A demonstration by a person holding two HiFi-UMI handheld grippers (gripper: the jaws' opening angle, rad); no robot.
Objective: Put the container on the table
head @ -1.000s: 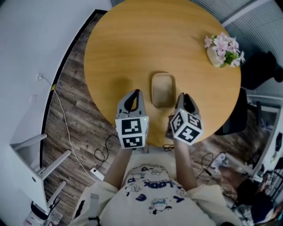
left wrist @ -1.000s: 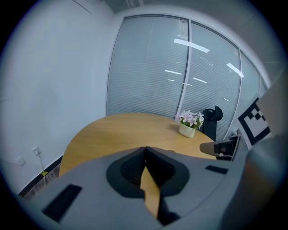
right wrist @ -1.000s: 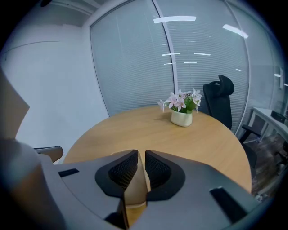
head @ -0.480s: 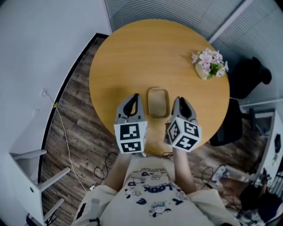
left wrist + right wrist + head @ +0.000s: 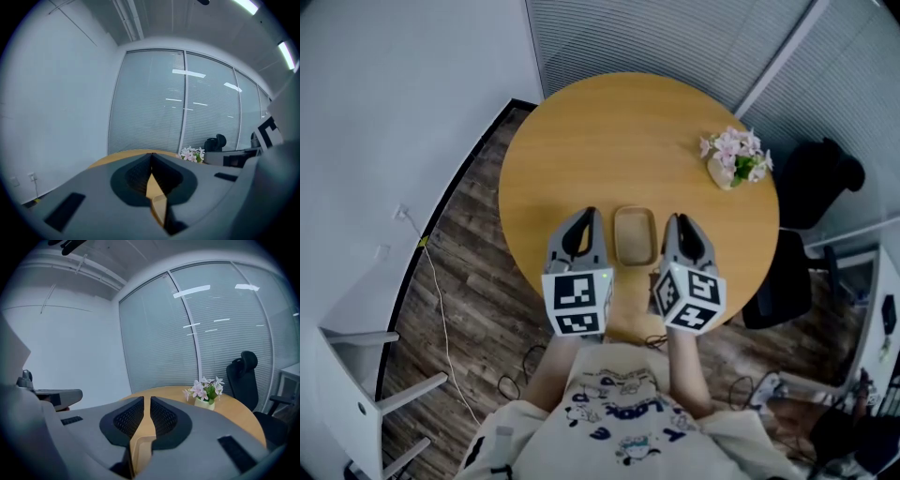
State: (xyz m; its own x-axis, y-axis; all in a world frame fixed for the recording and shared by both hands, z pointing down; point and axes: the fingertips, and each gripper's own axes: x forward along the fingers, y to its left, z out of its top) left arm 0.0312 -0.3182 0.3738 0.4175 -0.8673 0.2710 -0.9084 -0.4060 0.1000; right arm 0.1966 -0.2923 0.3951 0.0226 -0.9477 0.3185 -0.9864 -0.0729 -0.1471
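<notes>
A shallow tan container [image 5: 635, 236] lies flat on the round wooden table [image 5: 581, 141] near its front edge. My left gripper [image 5: 588, 214] hangs just left of it and my right gripper [image 5: 672, 218] just right of it, neither touching it. In the left gripper view the left gripper [image 5: 151, 155] has its jaws meeting at the tips, with nothing held. In the right gripper view the right gripper [image 5: 150, 399] shows only a hairline slit between its pads, also with nothing held. Only tan table surface shows below the jaws in both views.
A small pot of pink flowers [image 5: 731, 157] stands at the table's right side. A black office chair [image 5: 816, 187] is beyond the table's right edge. A white frame [image 5: 366, 394] and a cable [image 5: 441, 300] are on the wood floor at the left.
The head view has pulled back, so the table looks smaller. Both grippers now sit further along the container's sides. The container has stayed on the table.
</notes>
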